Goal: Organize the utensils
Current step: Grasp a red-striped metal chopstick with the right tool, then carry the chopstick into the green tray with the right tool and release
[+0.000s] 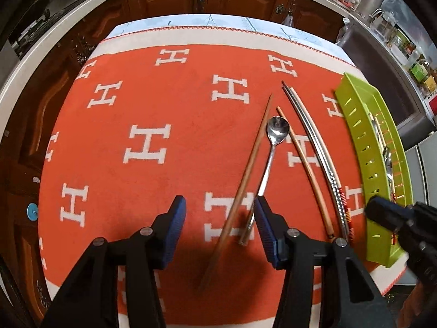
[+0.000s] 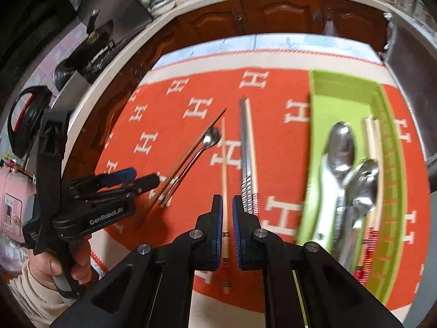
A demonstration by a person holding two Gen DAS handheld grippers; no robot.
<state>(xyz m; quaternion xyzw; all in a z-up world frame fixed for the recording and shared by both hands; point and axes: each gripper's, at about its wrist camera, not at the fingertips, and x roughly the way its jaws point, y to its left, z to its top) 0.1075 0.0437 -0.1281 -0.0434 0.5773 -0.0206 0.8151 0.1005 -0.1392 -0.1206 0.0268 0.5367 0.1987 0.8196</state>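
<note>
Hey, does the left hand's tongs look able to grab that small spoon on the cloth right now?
Probably yes: the left tongs are open just above the small spoon handle, nothing covers it, though a brown chopstick lies close alongside.
</note>
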